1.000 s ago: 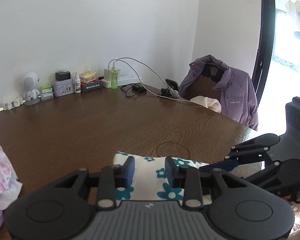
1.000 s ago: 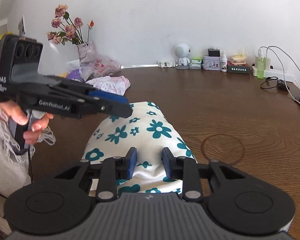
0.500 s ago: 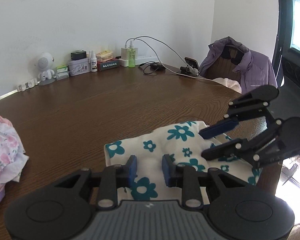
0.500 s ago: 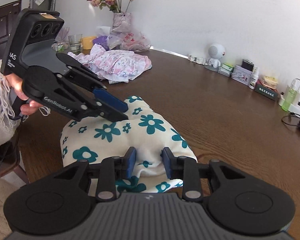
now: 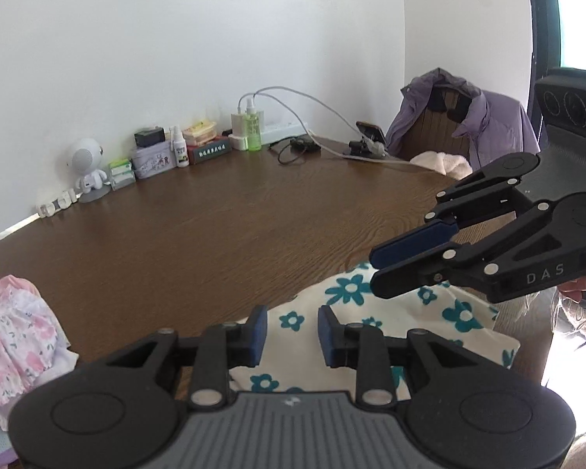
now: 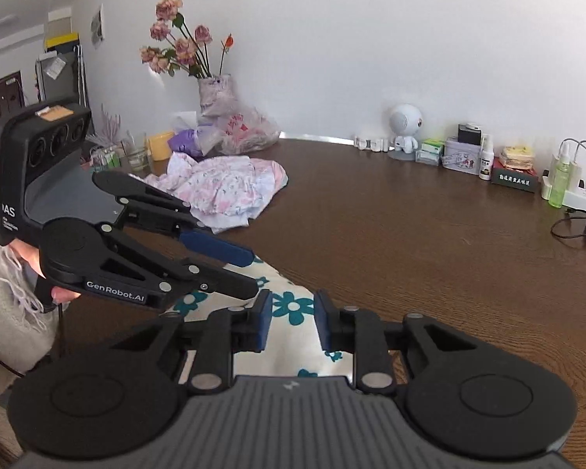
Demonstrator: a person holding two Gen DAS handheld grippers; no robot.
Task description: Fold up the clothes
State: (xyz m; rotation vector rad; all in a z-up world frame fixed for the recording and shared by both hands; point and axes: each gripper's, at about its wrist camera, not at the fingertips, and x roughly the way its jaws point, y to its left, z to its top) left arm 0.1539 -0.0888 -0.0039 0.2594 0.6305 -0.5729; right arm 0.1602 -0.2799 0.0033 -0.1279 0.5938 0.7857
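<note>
Cream flowered cloth (image 5: pixel 371 336) lies on the brown tabletop (image 5: pixel 222 234). The left gripper (image 5: pixel 292 334) hovers released above it. The right gripper (image 6: pixel 292 320), just closing, also looks released.

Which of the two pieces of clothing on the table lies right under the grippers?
The white cloth with teal flowers, at the near table edge beneath both grippers. The pink floral garment lies crumpled further off, near the vase of flowers.

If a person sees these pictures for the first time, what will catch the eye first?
First, the cream cloth with teal flowers at the near edge of the brown table, with both tongs over it. Then the pink floral garment heaped further back, near the vase of dried roses.
</note>
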